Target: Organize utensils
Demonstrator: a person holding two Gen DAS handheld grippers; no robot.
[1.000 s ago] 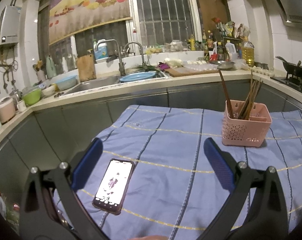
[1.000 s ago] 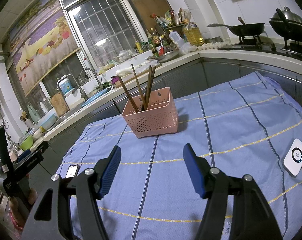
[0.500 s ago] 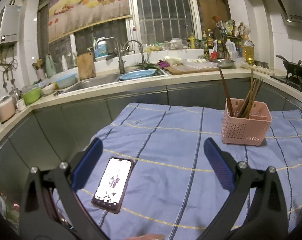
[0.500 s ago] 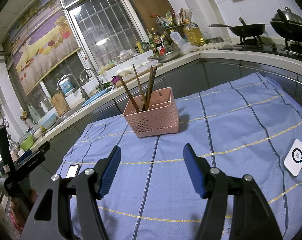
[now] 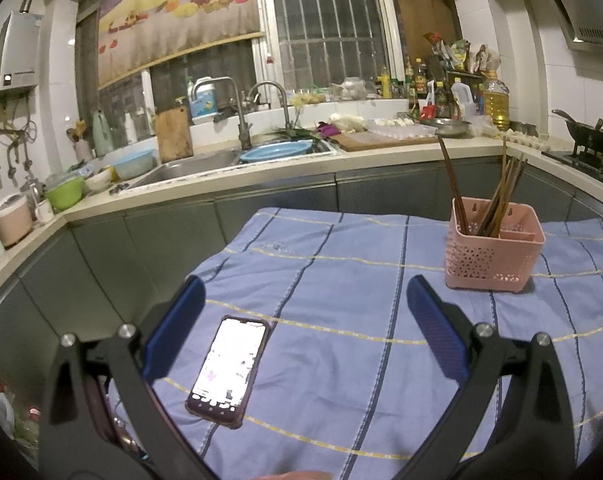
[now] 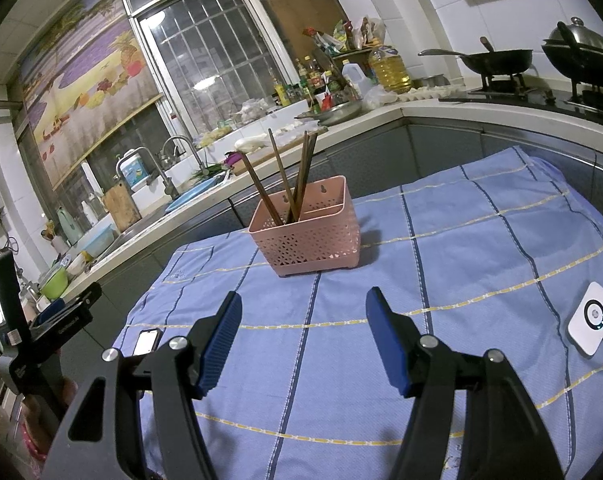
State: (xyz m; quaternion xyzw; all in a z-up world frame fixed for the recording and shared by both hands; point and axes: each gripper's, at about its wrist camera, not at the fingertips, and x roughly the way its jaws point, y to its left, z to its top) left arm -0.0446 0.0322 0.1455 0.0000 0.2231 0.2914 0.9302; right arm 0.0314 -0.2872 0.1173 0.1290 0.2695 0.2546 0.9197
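A pink perforated utensil basket (image 5: pixel 493 248) (image 6: pixel 309 236) stands on the blue checked cloth (image 5: pixel 341 280) (image 6: pixel 441 272). Several dark wooden chopsticks (image 5: pixel 497 196) (image 6: pixel 289 184) lean upright in its left compartment. My left gripper (image 5: pixel 301 292) hovers low over the cloth's near left part, open, nothing between its blue pads. My right gripper (image 6: pixel 303 304) hangs open and empty in front of the basket, well short of it. The left gripper's body (image 6: pixel 41 332) shows at the left edge of the right wrist view.
A lit phone (image 5: pixel 227 364) (image 6: pixel 147 342) lies on the cloth between the left gripper's fingers. A white charger pad (image 6: pixel 591 318) with a cable sits at the cloth's right. Behind runs a counter with a sink (image 5: pixel 189 168), bottles and woks (image 6: pixel 497 60).
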